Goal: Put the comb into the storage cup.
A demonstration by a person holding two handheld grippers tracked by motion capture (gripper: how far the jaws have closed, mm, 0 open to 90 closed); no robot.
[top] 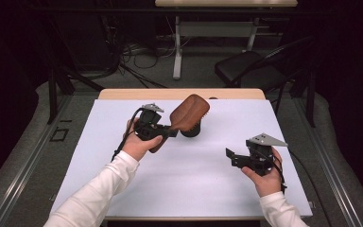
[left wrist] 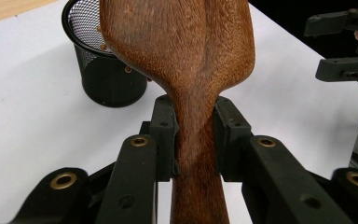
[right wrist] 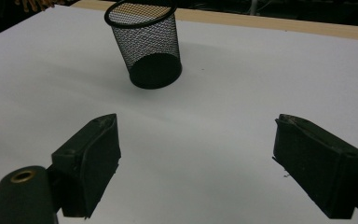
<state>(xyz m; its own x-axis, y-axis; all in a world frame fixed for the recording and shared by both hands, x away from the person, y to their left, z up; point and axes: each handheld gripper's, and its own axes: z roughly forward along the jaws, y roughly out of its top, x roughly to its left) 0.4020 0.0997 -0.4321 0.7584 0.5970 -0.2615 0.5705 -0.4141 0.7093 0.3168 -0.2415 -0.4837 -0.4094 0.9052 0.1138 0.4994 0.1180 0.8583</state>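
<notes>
Brush lifted, not yet in the cup

Your left gripper [left wrist: 193, 140] fingers clench the wooden brush [top: 189, 113] handle above the mesh cup [right wrist: 145, 44] on the desk [top: 194, 175]; right gripper [right wrist: 196, 154] fingers released.

Dark room; grey floor [top: 23, 156], black chair [top: 246, 66].

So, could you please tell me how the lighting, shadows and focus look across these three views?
High view: the white table is evenly lit and its surroundings are dark; the mesh cup casts a faint shadow. Left gripper view: the wooden brush is sharp at close range, without glare. Right gripper view: the near black jaws look slightly soft, the cup sharper, with a soft shadow on its left.
</notes>
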